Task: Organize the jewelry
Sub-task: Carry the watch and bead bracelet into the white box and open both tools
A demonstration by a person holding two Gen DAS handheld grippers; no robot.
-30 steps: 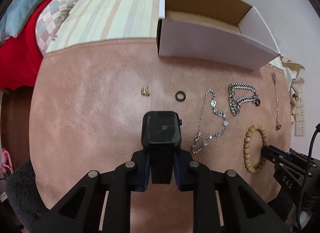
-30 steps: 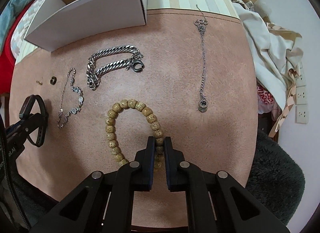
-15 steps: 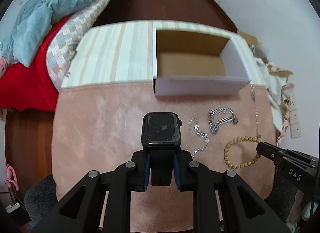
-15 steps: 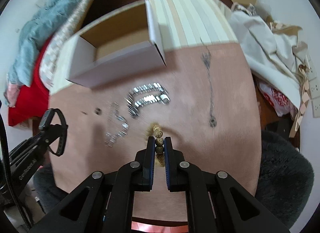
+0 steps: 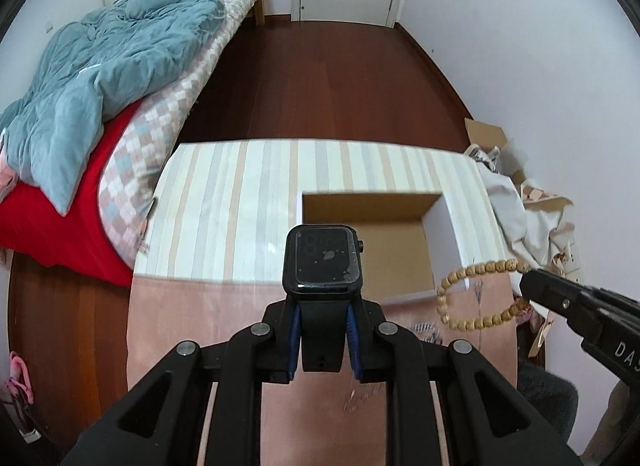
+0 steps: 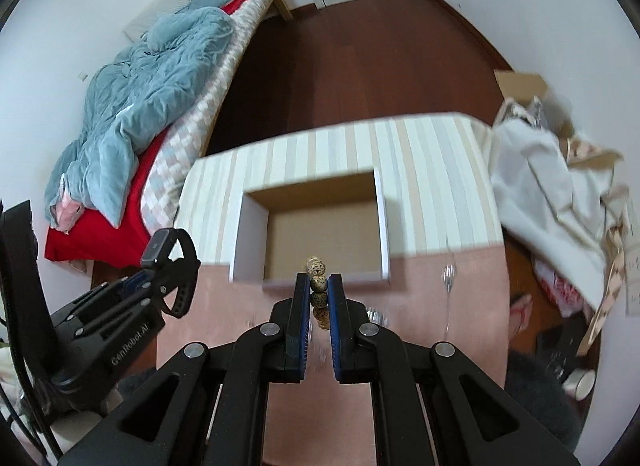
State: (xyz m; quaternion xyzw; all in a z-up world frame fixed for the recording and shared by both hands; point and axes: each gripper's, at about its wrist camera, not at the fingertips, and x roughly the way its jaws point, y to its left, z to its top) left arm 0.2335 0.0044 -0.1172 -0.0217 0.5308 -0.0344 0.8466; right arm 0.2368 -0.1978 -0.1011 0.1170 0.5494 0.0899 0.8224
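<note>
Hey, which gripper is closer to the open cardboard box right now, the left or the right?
Roughly level; the right looks slightly nearer. The right gripper, holding the bead bracelet, sits at the cardboard box front wall. The left gripper, holding the smartwatch, is beside its left corner.

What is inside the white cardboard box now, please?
The box shows only a bare brown floor and inner walls in both views. The near floor strip is hidden by the box's front wall, the bead bracelet and, in the left view, the watch.

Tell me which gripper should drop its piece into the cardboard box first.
Probably right. The right gripper holds the wooden bead bracelet directly before the open cardboard box, centred on it. The left gripper, holding the smartwatch, lines up with the box's left wall.
</note>
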